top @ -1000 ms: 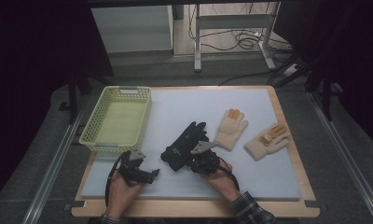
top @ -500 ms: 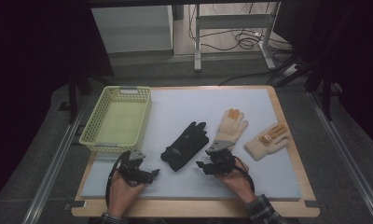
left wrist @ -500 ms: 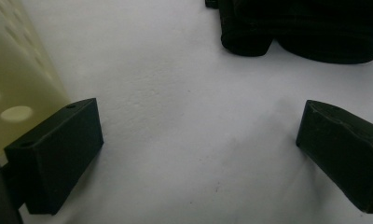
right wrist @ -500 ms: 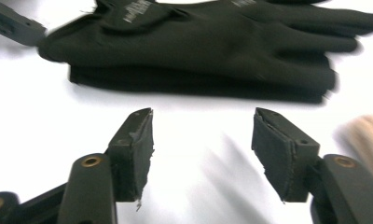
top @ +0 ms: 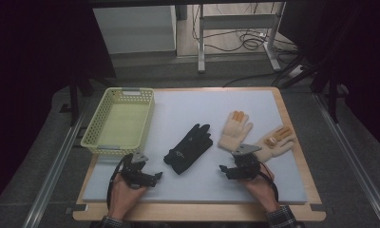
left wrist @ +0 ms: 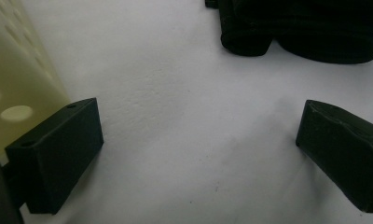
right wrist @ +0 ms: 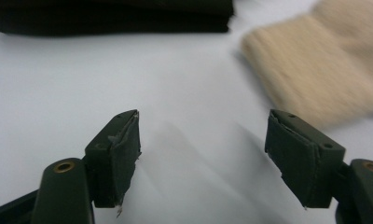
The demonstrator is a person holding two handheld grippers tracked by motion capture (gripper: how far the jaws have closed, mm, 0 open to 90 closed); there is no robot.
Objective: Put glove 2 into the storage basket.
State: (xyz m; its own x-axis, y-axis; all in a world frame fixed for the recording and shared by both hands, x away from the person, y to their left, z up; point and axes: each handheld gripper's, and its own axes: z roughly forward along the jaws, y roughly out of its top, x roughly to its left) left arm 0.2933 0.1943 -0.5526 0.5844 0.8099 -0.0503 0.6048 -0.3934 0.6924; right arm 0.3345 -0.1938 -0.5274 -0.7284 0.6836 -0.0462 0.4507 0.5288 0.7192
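One yellow-green perforated basket (top: pixel 118 121) stands at the left of the desk (top: pixel 188 107), and it holds nothing. In front of it, near the desk's front edge, the left gripper (top: pixel 155 176) rests low over the white mat in the person's left hand (top: pixel 124 194); in the left gripper view its fingers (left wrist: pixel 58 154) are spread wide with bare mat between them, the basket's wall just beside the left one.

Three gloves lie on the mat (one black, two cream). The black glove (top: pixel 188 148) lies at the middle, fingers pointing up and to the right, apart from both grippers. Next comes the first cream glove (top: pixel 234 129), with orange fingertips, and to its right the second cream glove (top: pixel 275 141), also orange-tipped.

The right gripper (top: pixel 224 169) sits in the person's right hand (top: pixel 257 185), just in front of the first cream glove's cuff. Its fingers (right wrist: pixel 117 156) have just been opening and now stand apart over bare mat, nothing between them; in the right gripper view the cream cuff lies just beyond the right finger, not touching.
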